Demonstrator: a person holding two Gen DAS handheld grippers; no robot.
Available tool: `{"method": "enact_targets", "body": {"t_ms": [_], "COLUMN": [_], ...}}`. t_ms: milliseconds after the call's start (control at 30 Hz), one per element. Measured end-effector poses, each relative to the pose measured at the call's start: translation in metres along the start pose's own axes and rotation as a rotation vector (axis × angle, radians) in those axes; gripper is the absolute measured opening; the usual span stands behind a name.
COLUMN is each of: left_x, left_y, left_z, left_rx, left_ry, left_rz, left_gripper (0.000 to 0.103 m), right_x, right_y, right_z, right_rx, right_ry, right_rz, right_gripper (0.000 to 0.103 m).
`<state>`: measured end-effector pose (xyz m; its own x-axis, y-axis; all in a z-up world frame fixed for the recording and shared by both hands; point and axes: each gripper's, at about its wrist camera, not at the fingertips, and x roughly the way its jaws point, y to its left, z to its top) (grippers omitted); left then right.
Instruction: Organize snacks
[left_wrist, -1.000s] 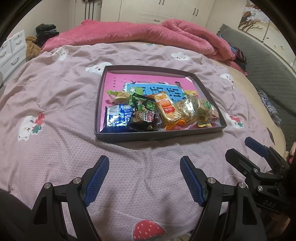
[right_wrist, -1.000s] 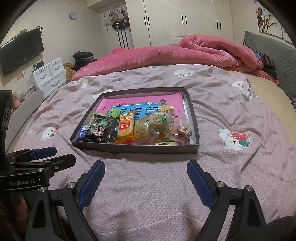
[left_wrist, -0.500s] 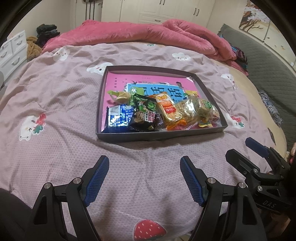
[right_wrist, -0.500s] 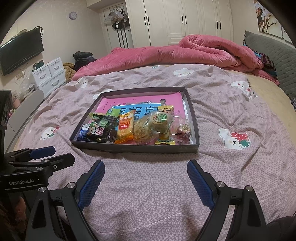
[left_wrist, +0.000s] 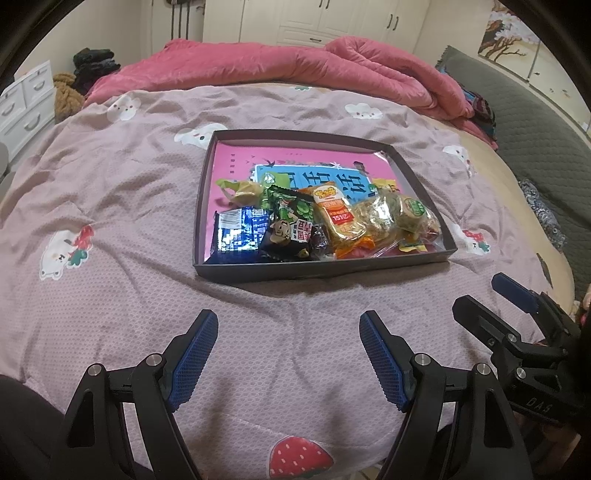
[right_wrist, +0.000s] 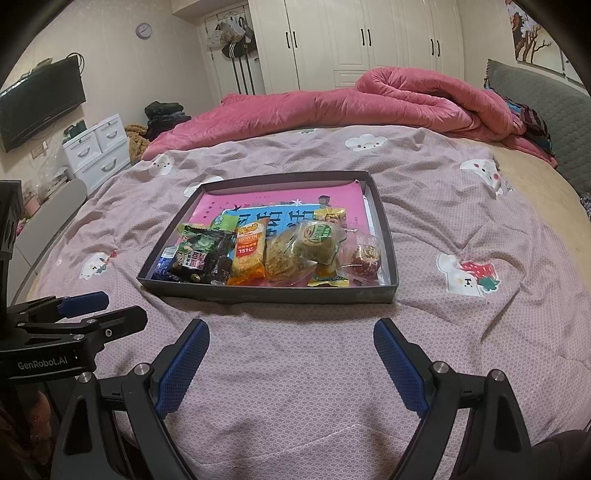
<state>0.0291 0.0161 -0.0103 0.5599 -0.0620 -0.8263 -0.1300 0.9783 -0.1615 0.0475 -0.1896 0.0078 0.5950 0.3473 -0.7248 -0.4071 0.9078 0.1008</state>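
- Holding the left gripper (left_wrist: 286, 354) and right gripper (right_wrist: 291, 363) near the bed (left_wrist: 110, 295) edge, I see both jaws wide open, empty.
- Snacks (left_wrist: 332, 221) lie in the tray (left_wrist: 321, 271) farther away.

Both fisheye views look from the near edge of the bed (left_wrist: 110, 295), angled down and forward along their own gripper fingers toward the far wardrobe (right_wrist: 369, 37). The left wrist view sits left of the right one and catches the right gripper (left_wrist: 495, 299) at its right edge; the right wrist view catches the left gripper (right_wrist: 107, 308) at its left edge. Both share the snack tray (left_wrist: 325, 267) at mid-distance and the pink quilt (right_wrist: 369, 99) beyond.
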Motion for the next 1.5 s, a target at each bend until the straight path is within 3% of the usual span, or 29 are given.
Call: {"method": "enact_targets", "body": {"t_ms": [1500], "left_x": [0.0026], "left_y": [-0.0004], "left_z": [-0.0016], "left_rx": [0.0], "left_ry": [0.014], "left_rz": [0.001], "left_gripper": [0.08], "right_x": [-0.0002], "right_y": [0.0], "right_z": [0.0008], "right_rx": [0.0], "right_ry": [0.0], "right_rz": [0.0], "right_gripper": [0.09]}}
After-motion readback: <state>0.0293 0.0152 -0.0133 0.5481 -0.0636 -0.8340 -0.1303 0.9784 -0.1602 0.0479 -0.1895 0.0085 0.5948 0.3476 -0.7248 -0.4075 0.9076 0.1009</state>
